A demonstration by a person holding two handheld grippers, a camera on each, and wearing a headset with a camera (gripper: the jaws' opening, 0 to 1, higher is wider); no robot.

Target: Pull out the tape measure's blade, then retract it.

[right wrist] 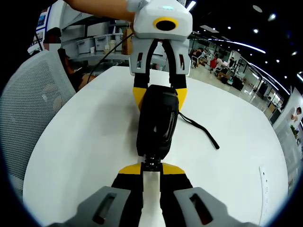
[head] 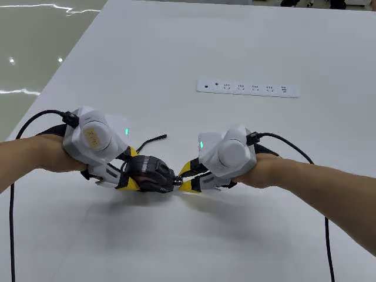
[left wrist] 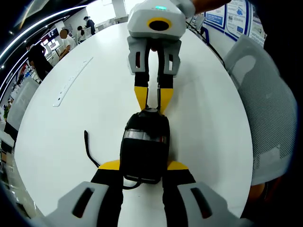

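Note:
A black tape measure (head: 150, 173) lies on the white table (head: 194, 53), its wrist strap (head: 151, 141) trailing off behind. My left gripper (head: 131, 168) is shut on the case, yellow fingertips (left wrist: 111, 165) on both sides of the tape measure (left wrist: 144, 144). My right gripper (head: 184, 177) faces it from the right, shut on the blade's end hook (right wrist: 151, 164) right at the case's mouth. In the right gripper view the tape measure (right wrist: 158, 120) stretches away toward the left gripper (right wrist: 160, 97). In the left gripper view the right gripper (left wrist: 152, 99) pinches the hook (left wrist: 150, 110). Hardly any blade shows.
A white power strip (head: 248, 87) lies farther back on the table, right of centre. A grey mesh chair (left wrist: 255, 104) stands at the table's near edge. Cables run from both grippers past the person's arms. The floor drops away beyond the table's left edge (head: 64, 64).

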